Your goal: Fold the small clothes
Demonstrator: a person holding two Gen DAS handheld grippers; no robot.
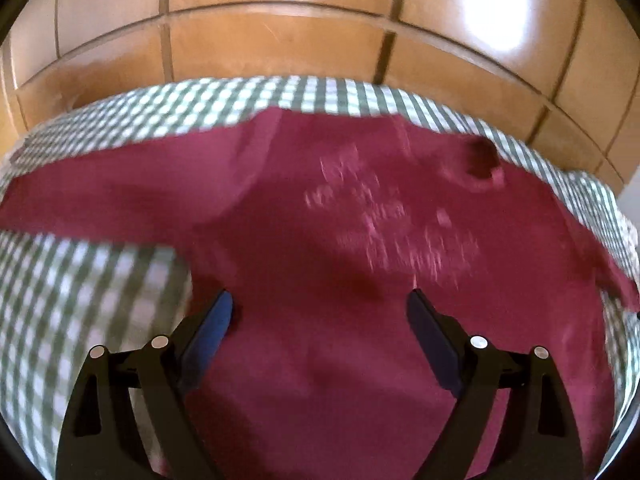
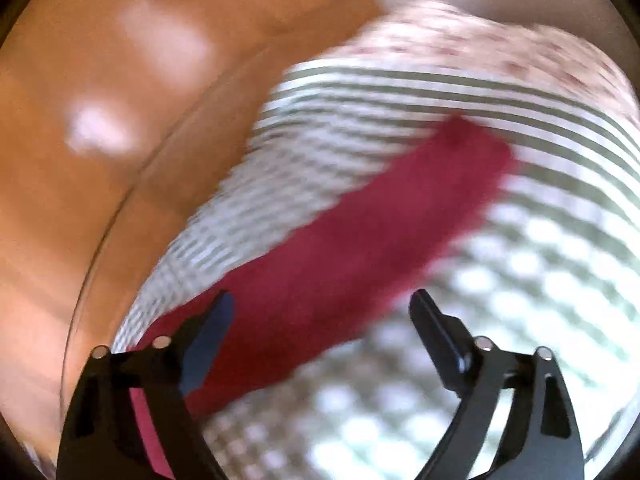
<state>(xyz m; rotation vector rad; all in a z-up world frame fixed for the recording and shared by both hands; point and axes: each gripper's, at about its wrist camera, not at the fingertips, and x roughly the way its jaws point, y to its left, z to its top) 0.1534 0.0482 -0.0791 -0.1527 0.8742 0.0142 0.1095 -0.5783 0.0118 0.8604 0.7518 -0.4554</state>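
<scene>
A maroon long-sleeved shirt (image 1: 340,240) with a faded white print lies spread on a green-and-white checked cloth (image 1: 80,300). One sleeve stretches to the left. My left gripper (image 1: 320,304) is open and empty, just above the shirt's body. In the right wrist view, a long maroon sleeve (image 2: 360,248) runs diagonally over the checked cloth (image 2: 520,300). My right gripper (image 2: 322,304) is open and empty, its fingers on either side of the sleeve's near part. This view is blurred by motion.
An orange tiled floor (image 1: 280,40) lies beyond the cloth's far edge, and shows at the left in the right wrist view (image 2: 100,160). A pale flower-patterned fabric (image 2: 480,44) lies past the cloth's far side.
</scene>
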